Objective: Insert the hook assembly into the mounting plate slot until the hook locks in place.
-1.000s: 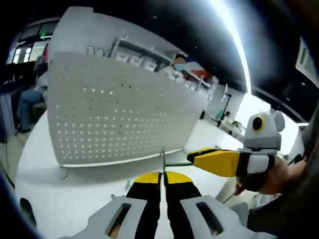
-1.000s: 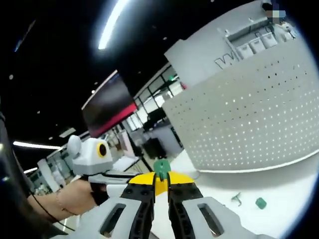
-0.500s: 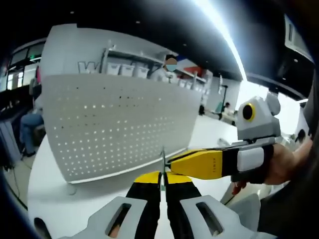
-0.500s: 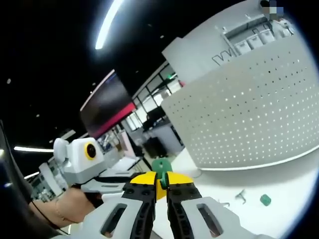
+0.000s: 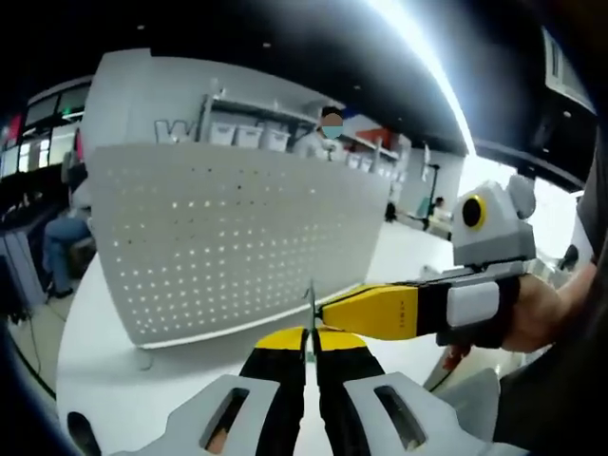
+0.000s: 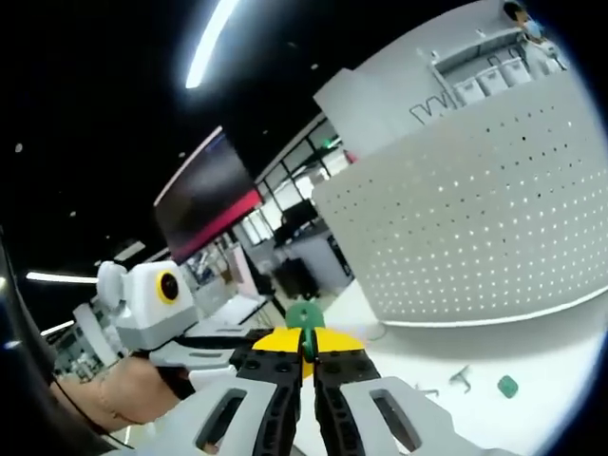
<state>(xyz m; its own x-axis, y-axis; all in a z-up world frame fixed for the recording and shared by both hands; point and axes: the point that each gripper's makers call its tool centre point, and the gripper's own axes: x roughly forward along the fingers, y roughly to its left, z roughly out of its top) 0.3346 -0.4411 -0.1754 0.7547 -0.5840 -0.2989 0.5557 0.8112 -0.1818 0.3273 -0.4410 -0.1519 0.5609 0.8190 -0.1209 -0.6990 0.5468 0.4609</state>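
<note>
Standing upright on the white counter (image 5: 114, 380) is one white perforated mounting plate (image 5: 228, 237), seen in both views. Behind it, a row of small bins (image 5: 245, 135) sits on a wall shelf; what's in them can't be made out.

Left claw (image 5: 311, 334) is pinched shut on a thin metal hook (image 5: 311, 306) that sticks up between the yellow tips, well short of the plate. Right claw (image 6: 305, 344) is closed on a small green piece (image 6: 304, 315), also held clear of the plate. In the left gripper view, the right claw's yellow tip is seen coming in from the right, touching or just beside the hook, with a hand (image 5: 537, 318) behind it.

Two loose parts are spotted on the counter in the right gripper view: one small metal hook piece (image 6: 462, 379) and one green block (image 6: 508, 386), lying near each other in front of the plate.
</note>
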